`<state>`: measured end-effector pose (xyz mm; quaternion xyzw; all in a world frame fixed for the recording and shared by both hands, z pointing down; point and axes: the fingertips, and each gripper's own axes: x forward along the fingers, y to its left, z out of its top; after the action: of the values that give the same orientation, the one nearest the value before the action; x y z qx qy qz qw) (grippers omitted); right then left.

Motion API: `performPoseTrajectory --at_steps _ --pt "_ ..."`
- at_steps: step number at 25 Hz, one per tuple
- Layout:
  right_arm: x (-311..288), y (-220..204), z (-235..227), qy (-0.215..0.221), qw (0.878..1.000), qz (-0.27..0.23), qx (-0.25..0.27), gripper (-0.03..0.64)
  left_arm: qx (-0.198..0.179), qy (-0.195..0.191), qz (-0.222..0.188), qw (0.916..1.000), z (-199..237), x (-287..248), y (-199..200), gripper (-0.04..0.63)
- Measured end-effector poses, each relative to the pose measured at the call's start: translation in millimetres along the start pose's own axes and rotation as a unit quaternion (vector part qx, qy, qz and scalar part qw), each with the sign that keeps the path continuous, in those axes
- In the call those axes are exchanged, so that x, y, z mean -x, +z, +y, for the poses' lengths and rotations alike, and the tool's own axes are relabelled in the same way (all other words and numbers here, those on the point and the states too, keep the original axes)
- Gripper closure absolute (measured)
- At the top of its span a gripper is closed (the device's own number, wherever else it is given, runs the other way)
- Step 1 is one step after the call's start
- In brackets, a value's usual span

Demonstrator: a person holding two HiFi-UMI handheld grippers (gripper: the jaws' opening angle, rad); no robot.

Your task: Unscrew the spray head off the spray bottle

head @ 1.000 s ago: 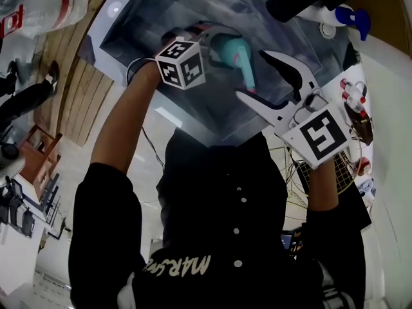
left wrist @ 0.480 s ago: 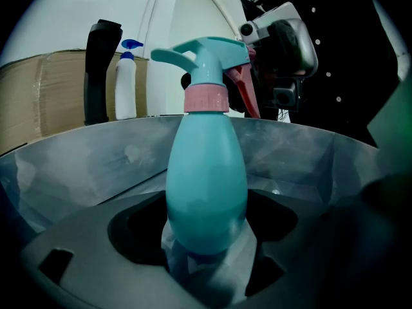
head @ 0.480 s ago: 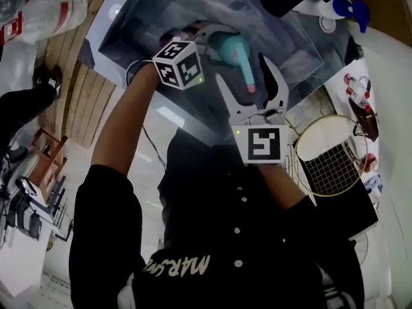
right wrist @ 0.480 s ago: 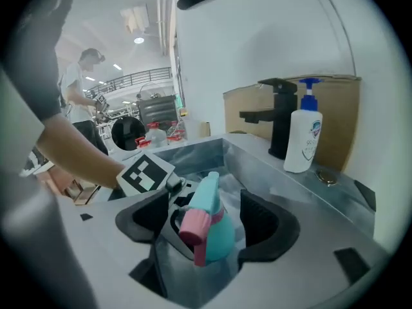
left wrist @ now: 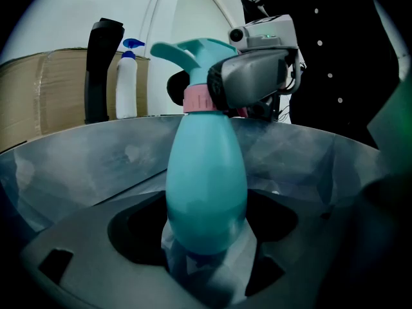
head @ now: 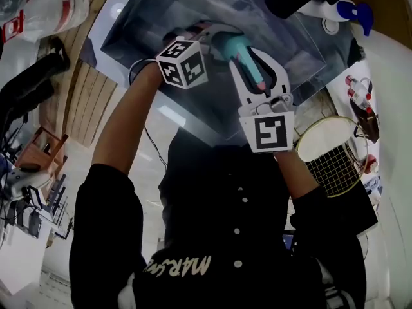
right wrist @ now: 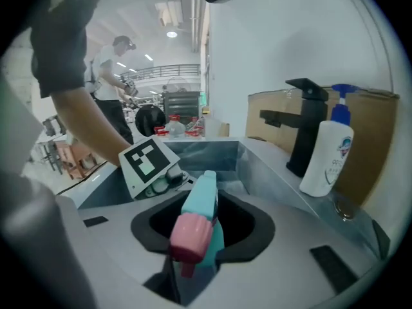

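Note:
A teal spray bottle stands upright over the steel sink, and my left gripper is shut on its lower body. Its teal spray head sits above a pink collar. The head's pink nozzle points toward the right gripper's camera. My right gripper reaches in from below in the head view. Its jaws have just been closing, and they now grip the spray head between them. One of its grey fingers presses the head's side just above the collar. The left gripper's marker cube shows behind the bottle.
A black faucet and a white bottle with a blue sprayer stand at the sink's back edge. A round wire-grid rack lies to the right of the sink. A white plastic bottle lies far left. A person stands in the background.
The right gripper swung in from the right, lined up behind the spray head and narrowed its wide-open jaws onto it. The left gripper and bottle stayed put.

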<state>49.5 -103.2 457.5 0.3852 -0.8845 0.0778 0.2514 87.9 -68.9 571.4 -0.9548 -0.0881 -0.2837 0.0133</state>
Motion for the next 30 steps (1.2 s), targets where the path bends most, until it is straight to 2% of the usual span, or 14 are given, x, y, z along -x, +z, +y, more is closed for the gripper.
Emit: performPoseTrajectory --at_steps 3,6,8,12,14,17,20,23,25,26,28,30 --pt "1 -2 7 0.124 0.991 -0.003 0.047 0.463 0.0 -0.002 -0.001 1.0 0 0 0 0.213" --pt "8 -8 16 0.252 0.961 -0.001 0.118 0.465 -0.003 -0.002 0.0 1.0 -2 -1 1 0.213" --pt "13 -10 20 0.316 0.938 -0.008 0.144 0.465 -0.006 -0.004 0.002 1.0 -4 -2 2 0.213" --pt "21 -14 24 0.395 0.903 -0.009 0.169 0.465 -0.011 -0.011 0.001 0.9999 -9 -6 3 0.213" --pt "21 -14 25 0.407 0.897 -0.004 0.173 0.465 -0.012 -0.012 0.001 0.9999 -9 -6 3 0.213" --pt "19 -16 21 0.39 0.908 0.009 0.153 0.455 -0.009 -0.011 -0.001 0.9999 -9 -5 3 0.213" --pt "21 -6 6 0.342 0.935 0.018 0.094 0.332 -0.009 -0.01 -0.002 0.9999 -9 -5 3 0.213" --pt "29 22 -20 0.24 0.97 -0.019 -0.021 0.296 -0.008 -0.01 -0.003 0.9999 -8 -4 3 0.213" --pt "42 32 -40 0.145 0.984 -0.038 -0.097 0.271 -0.006 -0.01 -0.005 0.9999 -9 -5 4 0.213" --pt "52 34 -49 0.097 0.986 -0.051 -0.125 0.272 -0.006 -0.01 -0.006 0.9999 -9 -5 4 0.213" --pt "77 34 -55 0.014 0.982 -0.092 -0.162 0.276 -0.005 -0.011 -0.007 0.9999 -8 -4 4 0.213" --pt "95 27 -44 -0.028 0.977 -0.112 -0.179 0.324 -0.005 -0.011 -0.008 0.9999 -8 -4 3 0.213"
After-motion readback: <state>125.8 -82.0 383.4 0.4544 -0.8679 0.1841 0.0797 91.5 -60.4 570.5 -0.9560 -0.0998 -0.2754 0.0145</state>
